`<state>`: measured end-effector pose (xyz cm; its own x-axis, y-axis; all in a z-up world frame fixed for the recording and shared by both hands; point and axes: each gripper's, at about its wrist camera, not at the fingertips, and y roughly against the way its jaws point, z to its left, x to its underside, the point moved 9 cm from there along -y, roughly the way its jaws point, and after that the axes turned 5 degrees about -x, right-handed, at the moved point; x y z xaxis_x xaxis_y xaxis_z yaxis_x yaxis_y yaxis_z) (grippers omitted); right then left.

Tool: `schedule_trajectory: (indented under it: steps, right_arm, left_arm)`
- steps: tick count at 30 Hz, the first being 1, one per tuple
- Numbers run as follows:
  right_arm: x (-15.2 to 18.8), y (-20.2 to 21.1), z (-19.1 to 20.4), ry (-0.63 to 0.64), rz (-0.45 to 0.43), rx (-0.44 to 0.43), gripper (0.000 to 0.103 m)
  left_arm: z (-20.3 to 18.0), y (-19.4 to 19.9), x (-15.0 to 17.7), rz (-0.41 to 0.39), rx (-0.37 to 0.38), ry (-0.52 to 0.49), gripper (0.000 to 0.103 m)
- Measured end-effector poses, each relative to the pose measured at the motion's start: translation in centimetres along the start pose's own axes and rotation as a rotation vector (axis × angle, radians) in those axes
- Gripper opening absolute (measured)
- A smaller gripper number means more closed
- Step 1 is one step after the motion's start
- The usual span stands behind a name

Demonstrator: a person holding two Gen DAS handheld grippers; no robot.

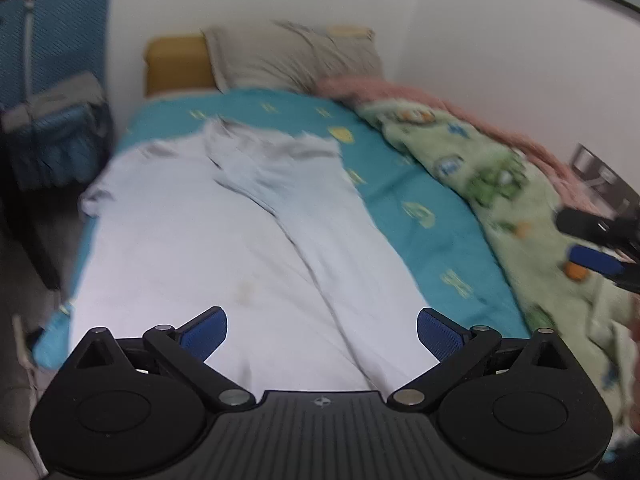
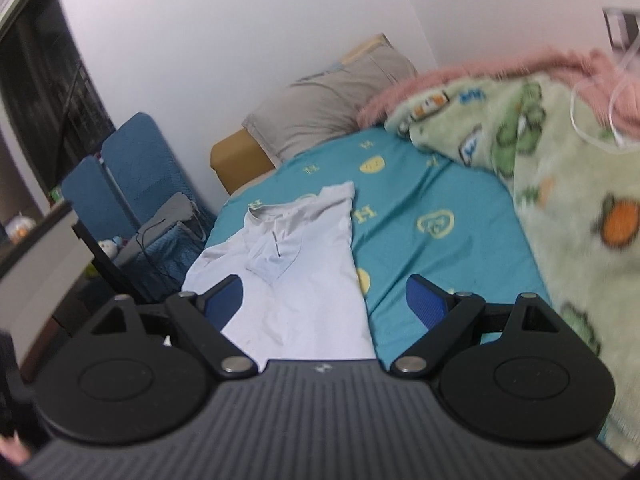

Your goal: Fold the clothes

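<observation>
A white polo shirt [image 1: 224, 240] lies spread flat on the teal bed sheet [image 1: 420, 200], collar toward the pillow. It also shows in the right wrist view [image 2: 296, 280], with its collar and a folded flap near the top. My left gripper [image 1: 322, 334] is open and empty, hovering just above the shirt's lower part. My right gripper [image 2: 324, 304] is open and empty, above the shirt's right hem and the sheet [image 2: 440, 240]. The right gripper also shows at the right edge of the left wrist view [image 1: 596, 240].
A grey pillow [image 1: 292, 56] lies at the headboard. A green cartoon blanket [image 2: 560, 184] and a pink blanket [image 2: 500, 76] are heaped along the wall side. A blue folding chair [image 2: 132, 184] and a dark desk [image 2: 40, 248] stand left of the bed.
</observation>
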<state>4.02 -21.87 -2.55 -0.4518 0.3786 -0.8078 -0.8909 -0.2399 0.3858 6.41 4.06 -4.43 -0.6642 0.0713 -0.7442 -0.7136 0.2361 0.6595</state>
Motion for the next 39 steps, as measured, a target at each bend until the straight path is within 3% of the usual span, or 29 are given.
schedule_trajectory:
  steps: [4, 8, 13, 15, 22, 27, 31, 35, 38, 39]
  right_arm:
    - [1.0, -1.7, 1.9, 0.097, 0.042, -0.002, 0.09]
    - [2.4, -4.3, 4.3, 0.187, 0.123, -0.02, 0.089]
    - [2.7, -11.3, 11.0, 0.372, 0.245, -0.074, 0.088]
    - [2.8, -15.0, 14.3, 0.457, 0.274, -0.11, 0.079]
    - [5.5, -29.0, 25.8, 0.634, 0.379, -0.249, 0.067]
    - [9.7, -37.0, 31.5, 0.75, 0.421, -0.326, 0.038]
    - [13.3, -42.3, 34.9, 0.826, 0.461, -0.363, 0.038]
    - [16.3, -45.9, 35.8, 0.936, 0.505, -0.311, 0.038]
    - [17.0, -46.8, 35.5, 1.002, 0.487, -0.247, 0.037]
    - [17.0, -46.9, 35.3, 1.004, 0.482, -0.231, 0.024]
  left_arm:
    - [2.6, -0.4, 0.9, -0.013, -0.035, 0.064, 0.103]
    - [6.6, -0.2, 1.4, 0.011, -0.142, 0.062, 0.103]
    - [12.9, -0.7, 1.6, 0.044, -0.197, 0.179, 0.102]
    - [15.3, -0.7, 1.6, 0.039, -0.214, 0.217, 0.102]
    - [22.2, -3.2, 2.9, 0.063, -0.26, 0.399, 0.102]
    - [25.0, -5.5, 3.7, 0.077, -0.288, 0.498, 0.101]
    - [26.5, -6.6, 4.0, 0.066, -0.31, 0.573, 0.101]
    - [27.4, -7.7, 4.5, 0.079, -0.305, 0.63, 0.101]
    - [27.6, -8.4, 4.7, 0.088, -0.309, 0.642, 0.101]
    - [27.6, -8.5, 4.7, 0.088, -0.308, 0.647, 0.101]
